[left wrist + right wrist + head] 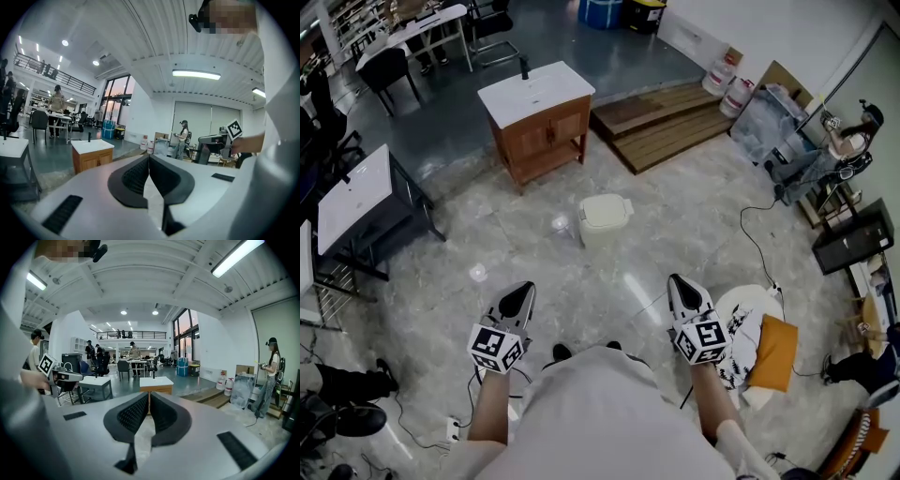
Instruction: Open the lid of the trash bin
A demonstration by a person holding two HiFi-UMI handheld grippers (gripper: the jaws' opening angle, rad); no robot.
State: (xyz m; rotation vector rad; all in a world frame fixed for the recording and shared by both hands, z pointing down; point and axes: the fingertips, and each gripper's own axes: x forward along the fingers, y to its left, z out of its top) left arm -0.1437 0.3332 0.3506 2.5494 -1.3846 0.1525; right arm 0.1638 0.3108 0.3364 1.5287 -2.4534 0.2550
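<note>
One trash bin (pixel 604 219), cream-coloured, is seen standing on the marbled floor (pixel 694 234), near that floor's far edge, where dark grey flooring begins. Its lid (pixel 607 208) is shut flat on top. One wooden cabinet (pixel 540 120) with a white sink top is placed just beyond the bin, at the marbled floor's far edge, and one low wooden platform (pixel 670 117) is laid to the right of the cabinet. Two water jugs (pixel 721 75) are set side by side at the platform's far right corner.

Two grippers are held low in front of the person, well apart from the bin and from each other. The left gripper (pixel 523 291) is pointed forward at the person's left; in the left gripper view its jaws are seen pressed together at the tips, with nothing between them. The right gripper (pixel 679 280) is held at the person's right; its jaws are likewise drawn together, only a thin slit being left, and nothing is held. One orange cushion (pixel 774 352) is seen on the floor just right of the right gripper.
</note>
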